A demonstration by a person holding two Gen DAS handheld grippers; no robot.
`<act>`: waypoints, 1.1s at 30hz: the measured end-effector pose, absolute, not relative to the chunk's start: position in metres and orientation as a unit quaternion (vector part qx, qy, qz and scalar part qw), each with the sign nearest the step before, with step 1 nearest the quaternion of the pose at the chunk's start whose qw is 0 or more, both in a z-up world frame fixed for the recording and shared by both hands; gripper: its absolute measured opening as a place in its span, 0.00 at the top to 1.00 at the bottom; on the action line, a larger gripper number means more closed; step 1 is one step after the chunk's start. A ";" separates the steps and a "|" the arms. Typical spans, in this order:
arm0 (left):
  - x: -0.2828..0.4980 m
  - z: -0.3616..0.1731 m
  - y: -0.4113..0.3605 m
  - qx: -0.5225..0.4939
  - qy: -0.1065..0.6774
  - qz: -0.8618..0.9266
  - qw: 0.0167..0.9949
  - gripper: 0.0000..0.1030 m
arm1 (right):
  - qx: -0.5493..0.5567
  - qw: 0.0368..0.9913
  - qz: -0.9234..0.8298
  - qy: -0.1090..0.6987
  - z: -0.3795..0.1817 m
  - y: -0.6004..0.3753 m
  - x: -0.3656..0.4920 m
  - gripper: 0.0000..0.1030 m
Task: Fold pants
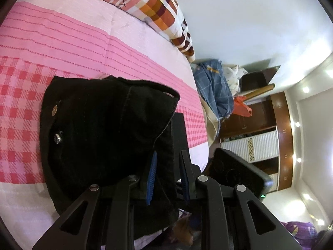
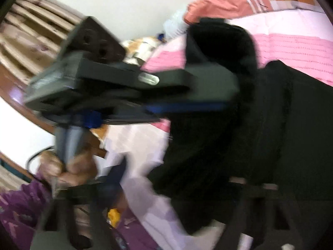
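Note:
Black pants point(image 1: 100, 133) lie bunched on a pink checked bedspread point(image 1: 62, 41), waistband and metal buttons point(image 1: 54, 110) facing me. My left gripper point(image 1: 167, 173) is closed on a fold of the pants at their right edge, the cloth between its blue pads point(image 1: 152, 177). In the blurred right wrist view the pants point(image 2: 249, 125) fill the right half. The left gripper point(image 2: 187, 104) shows there from the side, gripping the cloth. My right gripper point(image 2: 177, 187) is blurred, its right finger hidden by the black cloth.
A patterned pillow point(image 1: 158, 6) lies at the head of the bed. A pile of blue checked cloth point(image 1: 214, 89) and a wooden wardrobe point(image 1: 270, 125) stand past the bed edge. A hand in a purple sleeve point(image 2: 68, 166) holds the left gripper's handle.

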State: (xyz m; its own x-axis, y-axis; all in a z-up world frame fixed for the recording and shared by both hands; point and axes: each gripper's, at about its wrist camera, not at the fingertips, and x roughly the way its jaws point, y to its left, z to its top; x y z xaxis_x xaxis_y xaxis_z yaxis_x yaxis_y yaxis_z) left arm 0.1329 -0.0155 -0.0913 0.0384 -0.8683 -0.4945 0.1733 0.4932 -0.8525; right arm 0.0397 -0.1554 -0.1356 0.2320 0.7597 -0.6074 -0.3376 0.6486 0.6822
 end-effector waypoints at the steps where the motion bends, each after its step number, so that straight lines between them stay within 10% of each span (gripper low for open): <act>1: 0.133 -0.090 -0.012 -0.312 0.564 -0.396 0.655 0.78 | 0.223 0.752 0.362 0.504 -0.139 -0.159 0.040 0.68; 9: 0.125 -0.074 0.013 -0.325 0.533 -0.386 0.679 0.77 | 0.298 0.725 0.370 0.499 -0.140 -0.184 0.042 0.75; 17: 0.122 -0.063 0.012 -0.329 0.516 -0.376 0.696 0.48 | 0.357 0.726 0.345 0.475 -0.133 -0.249 0.033 0.76; 33: 0.122 -0.107 -0.090 -0.248 0.580 -0.391 0.670 0.44 | 0.425 0.753 0.219 0.453 -0.157 -0.394 -0.010 0.76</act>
